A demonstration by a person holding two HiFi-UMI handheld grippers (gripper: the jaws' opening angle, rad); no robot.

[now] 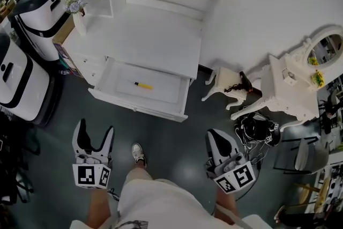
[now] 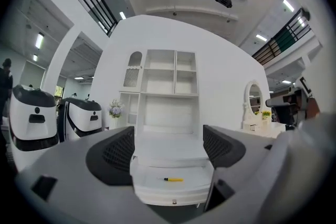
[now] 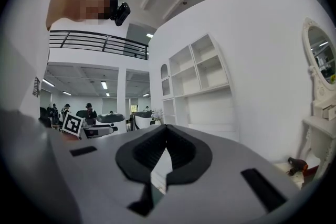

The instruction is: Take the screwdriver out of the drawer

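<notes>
Approach is the step in hand: left gripper (image 1: pixel 95 127) spread wide and empty, right gripper (image 1: pixel 215 138) pinched closed on nothing. Well ahead, between the two, the yellow-handled screwdriver (image 1: pixel 143 85) lies in the open drawer (image 1: pixel 134 108). Next, the left should likely advance and straddle it.

Screwdriver (image 1: pixel 143 86), ahead of the left gripper (image 1: pixel 95 127): yellow handle, black tip.
Drawer (image 1: pixel 161 107) and desk (image 1: pixel 155 40), ahead of both grippers: plain white.
Left gripper: pale grey shell, black pads with a grid texture. Its cube (image 1: pixel 91 175) bears black-and-white square markers.
Right gripper (image 1: pixel 215 137): same colours and markers.
Floor (image 1: pixel 177 142) beneath both: dark grey-green.
Machines (image 1: pixel 37 13), left of the left gripper: white with black bands.
Dressing table (image 1: pixel 289 88), right of the right gripper: white.
Shoe (image 1: pixel 138 153), between the grippers: white.
</notes>
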